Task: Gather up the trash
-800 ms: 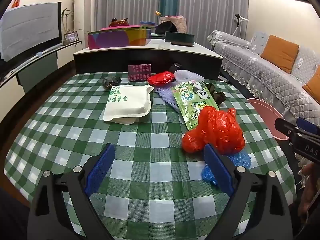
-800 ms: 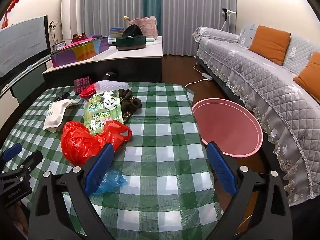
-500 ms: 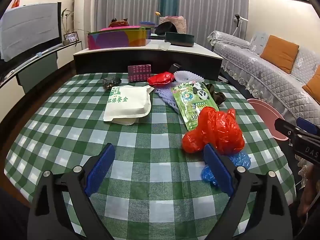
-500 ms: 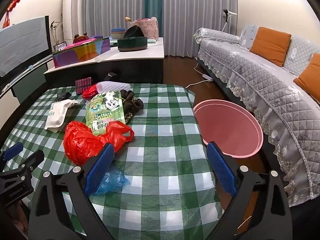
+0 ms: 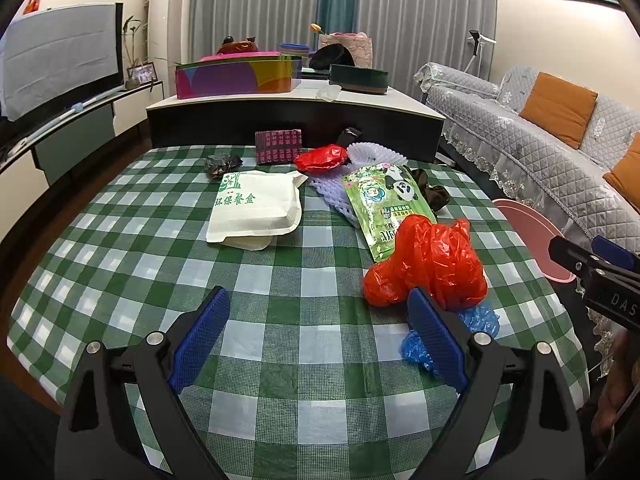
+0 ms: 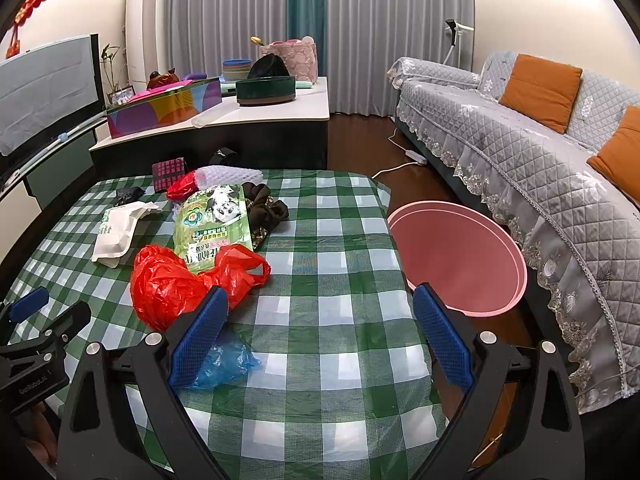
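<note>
Trash lies on a green checked table (image 5: pixel 256 320): a red plastic bag (image 5: pixel 432 268) (image 6: pixel 172 280), a crumpled blue bag (image 5: pixel 476 320) (image 6: pixel 224 360), a green panda snack pouch (image 5: pixel 384 208) (image 6: pixel 212 224), a white meal box (image 5: pixel 256 208) (image 6: pixel 116 232), a small red wrapper (image 5: pixel 320 156) and dark scraps (image 6: pixel 268 212). A pink basin (image 6: pixel 460 256) stands on the floor right of the table. My left gripper (image 5: pixel 318 338) hovers open over bare cloth, left of the red bag. Also open, my right gripper (image 6: pixel 320 336) hangs above the table's right side, its left finger over the blue bag.
A low cabinet (image 5: pixel 296 112) with a colourful box and a dark round tin stands behind the table. A grey sofa with orange cushions (image 6: pixel 540 88) runs along the right. A screen (image 5: pixel 60 68) stands at the left. A power strip (image 6: pixel 416 156) lies on the floor.
The right wrist view has shifted slightly, so the table and basin sit a little lower and nearer. The left gripper has barely moved. Both stay open.
</note>
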`<state>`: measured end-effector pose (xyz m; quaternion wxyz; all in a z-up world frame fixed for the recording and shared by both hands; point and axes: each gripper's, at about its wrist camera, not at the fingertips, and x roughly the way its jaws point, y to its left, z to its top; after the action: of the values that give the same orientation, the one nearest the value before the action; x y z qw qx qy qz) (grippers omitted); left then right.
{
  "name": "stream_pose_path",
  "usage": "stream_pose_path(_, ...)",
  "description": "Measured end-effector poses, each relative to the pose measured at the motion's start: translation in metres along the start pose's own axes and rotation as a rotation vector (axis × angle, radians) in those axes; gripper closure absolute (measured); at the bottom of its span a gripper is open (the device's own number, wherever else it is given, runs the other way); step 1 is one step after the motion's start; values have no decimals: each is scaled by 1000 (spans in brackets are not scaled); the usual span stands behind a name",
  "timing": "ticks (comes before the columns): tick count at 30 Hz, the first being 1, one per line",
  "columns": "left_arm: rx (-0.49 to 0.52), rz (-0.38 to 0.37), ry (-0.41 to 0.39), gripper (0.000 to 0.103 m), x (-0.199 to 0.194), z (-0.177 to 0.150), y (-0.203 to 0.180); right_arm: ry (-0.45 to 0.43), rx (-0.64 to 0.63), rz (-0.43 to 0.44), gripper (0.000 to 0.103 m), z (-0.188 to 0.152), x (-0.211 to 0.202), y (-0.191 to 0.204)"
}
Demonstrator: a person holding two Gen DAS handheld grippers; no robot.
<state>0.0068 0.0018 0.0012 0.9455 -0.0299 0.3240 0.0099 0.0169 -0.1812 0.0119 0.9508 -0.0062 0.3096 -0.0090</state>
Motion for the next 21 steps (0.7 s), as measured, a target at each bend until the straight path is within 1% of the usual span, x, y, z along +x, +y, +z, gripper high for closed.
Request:
stream_pose_path(5,-2,0,3,16,0,0,0,4,-1,4,11,0,1,3)
stream_pose_path(6,-4,-2,2,15,-3,-5,-2,5,-3,7,11,1,1,4)
stream_pose_path(12,-16,-12,10,16,-5,-2,-4,0,-10,20,12,1,1,8)
stream_pose_path(17,-11,-12,-13,16,-9,-1,-1,-4,-2,24,13,1,-1,5)
stream_pose_path(21,-8,-6,-19,16,-10,-1,-2,-5,0,31,16,1,-2,5)
